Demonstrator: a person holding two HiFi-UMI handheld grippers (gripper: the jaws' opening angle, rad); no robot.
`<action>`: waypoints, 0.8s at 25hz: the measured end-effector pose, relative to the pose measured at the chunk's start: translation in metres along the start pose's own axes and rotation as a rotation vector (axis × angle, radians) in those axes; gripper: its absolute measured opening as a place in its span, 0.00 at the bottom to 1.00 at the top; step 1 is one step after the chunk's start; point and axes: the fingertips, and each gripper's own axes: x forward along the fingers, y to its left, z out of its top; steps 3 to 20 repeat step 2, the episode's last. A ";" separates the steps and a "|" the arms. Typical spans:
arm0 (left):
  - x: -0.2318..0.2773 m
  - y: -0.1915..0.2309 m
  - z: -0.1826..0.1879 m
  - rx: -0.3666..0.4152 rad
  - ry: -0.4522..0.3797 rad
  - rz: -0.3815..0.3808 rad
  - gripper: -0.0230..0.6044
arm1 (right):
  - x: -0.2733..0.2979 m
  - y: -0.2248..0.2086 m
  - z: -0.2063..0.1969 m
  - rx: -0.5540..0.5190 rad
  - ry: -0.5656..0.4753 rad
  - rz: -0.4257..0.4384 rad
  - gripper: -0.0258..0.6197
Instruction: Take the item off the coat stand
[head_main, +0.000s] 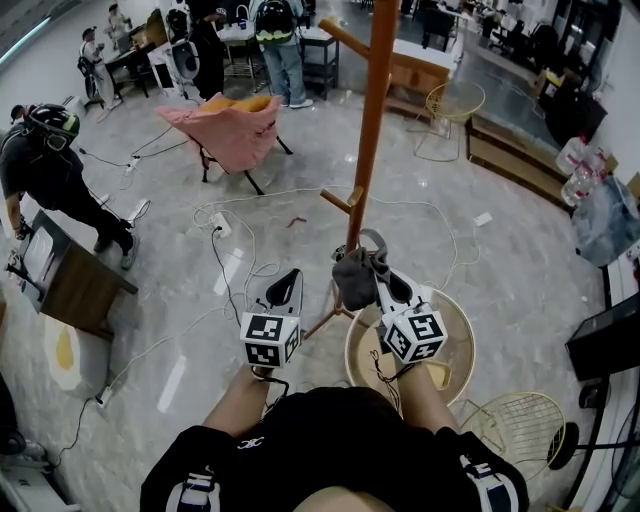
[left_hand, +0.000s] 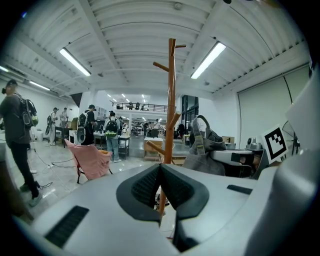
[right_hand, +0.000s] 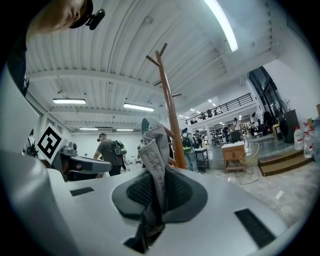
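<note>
The head camera looks steeply down from above onto the left tongs (head_main: 287, 283), the right tongs (head_main: 378, 268), the floor (head_main: 520, 250) and the coat stand (head_main: 372, 120) just ahead of them. The left gripper view looks roughly level along its own jaws, with the stand close ahead and the right tongs at its right edge. The right gripper view faces the stand from nearer, with the left tongs at its left edge. All three views share the stand, and the head and left gripper views also share the pink chair (head_main: 232, 128).

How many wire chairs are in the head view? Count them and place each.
2. One wire chair stands beyond the coat stand, to its right; the other sits on the floor at lower right. More may be hidden behind furniture.
</note>
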 end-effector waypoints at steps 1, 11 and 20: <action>0.000 0.000 0.000 0.000 0.000 0.001 0.06 | 0.000 -0.001 0.001 0.001 -0.005 0.000 0.11; 0.000 0.000 0.000 0.000 0.000 0.003 0.06 | -0.001 -0.002 0.001 0.002 -0.009 -0.001 0.11; 0.000 0.000 0.000 0.000 0.000 0.003 0.06 | -0.001 -0.002 0.001 0.002 -0.009 -0.001 0.11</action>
